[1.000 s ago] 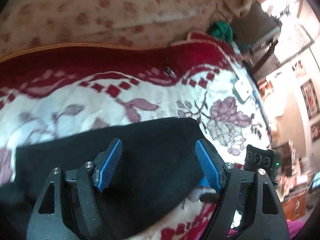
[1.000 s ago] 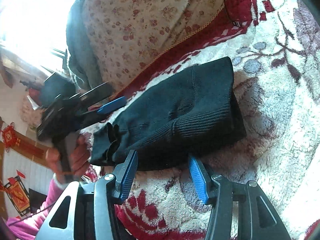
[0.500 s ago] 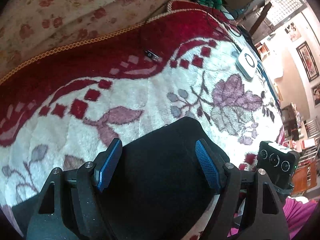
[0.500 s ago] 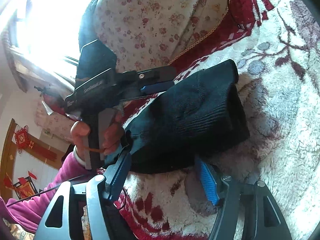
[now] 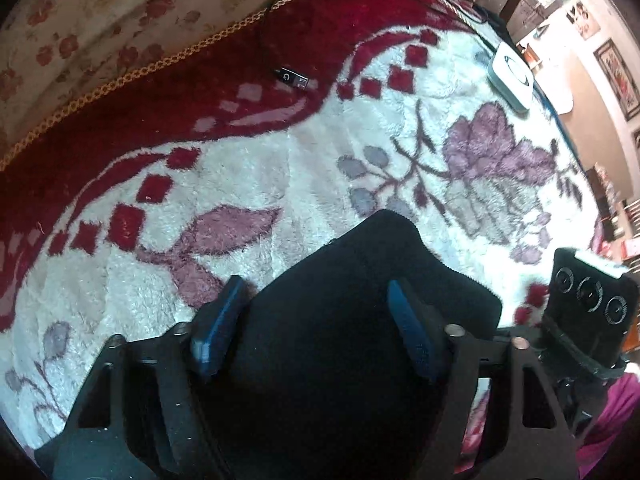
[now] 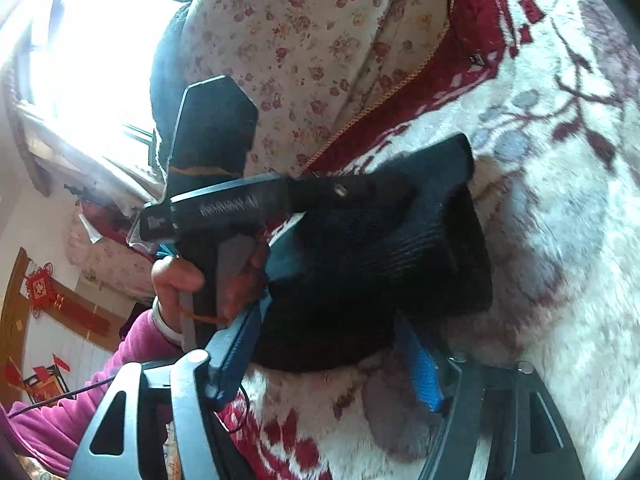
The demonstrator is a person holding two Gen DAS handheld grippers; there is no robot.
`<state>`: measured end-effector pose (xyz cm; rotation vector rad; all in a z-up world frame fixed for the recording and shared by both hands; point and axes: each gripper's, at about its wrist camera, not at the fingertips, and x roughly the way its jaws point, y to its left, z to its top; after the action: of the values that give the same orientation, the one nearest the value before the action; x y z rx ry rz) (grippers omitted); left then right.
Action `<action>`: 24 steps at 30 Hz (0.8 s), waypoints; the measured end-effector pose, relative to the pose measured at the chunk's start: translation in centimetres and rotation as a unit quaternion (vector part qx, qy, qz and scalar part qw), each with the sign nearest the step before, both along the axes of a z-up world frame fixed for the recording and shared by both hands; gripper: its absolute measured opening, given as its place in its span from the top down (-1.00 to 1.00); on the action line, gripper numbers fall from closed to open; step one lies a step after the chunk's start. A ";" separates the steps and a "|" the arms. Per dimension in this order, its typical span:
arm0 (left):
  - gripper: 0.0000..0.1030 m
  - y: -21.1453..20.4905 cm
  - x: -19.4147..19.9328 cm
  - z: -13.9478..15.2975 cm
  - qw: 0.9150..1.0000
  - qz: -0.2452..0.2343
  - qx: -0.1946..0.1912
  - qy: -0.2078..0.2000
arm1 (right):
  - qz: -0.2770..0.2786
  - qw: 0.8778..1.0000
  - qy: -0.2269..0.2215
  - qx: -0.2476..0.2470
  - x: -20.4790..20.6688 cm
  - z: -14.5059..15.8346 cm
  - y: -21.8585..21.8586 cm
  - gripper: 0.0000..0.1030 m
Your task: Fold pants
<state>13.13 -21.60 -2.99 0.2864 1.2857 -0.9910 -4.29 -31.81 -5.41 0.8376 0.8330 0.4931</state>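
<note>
The black pants lie as a thick folded bundle on the fleece blanket. My left gripper points steeply down onto the bundle. Its blue fingers straddle the cloth and its jaws are closing, the pads not clearly pressing. In the right wrist view the pants fill the middle, and a hand holds the left tool over their top. My right gripper sits low at the bundle's near edge. That edge lies between its closing jaws, and no firm pinch shows.
A white flat device and a small black dongle lie on the blanket. A floral quilt rises behind the red border. The right tool's black camera box shows at the lower right, and a pink sleeve reaches in from the left.
My left gripper swung across and down over the bundle, and its fingers drew closer together. The right gripper stayed put at the near edge; its jaws widened, then narrowed.
</note>
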 end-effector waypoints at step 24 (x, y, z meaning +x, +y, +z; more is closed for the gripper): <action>0.67 3.6 -0.5 5.3 0.996 0.035 -0.081 -0.030 | 0.007 0.998 -0.058 0.013 -1.2 4.7 0.0 0.76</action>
<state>12.62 -18.02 2.26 0.1444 1.1464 -1.0122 -5.48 -31.81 -0.68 0.8189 0.7269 0.5610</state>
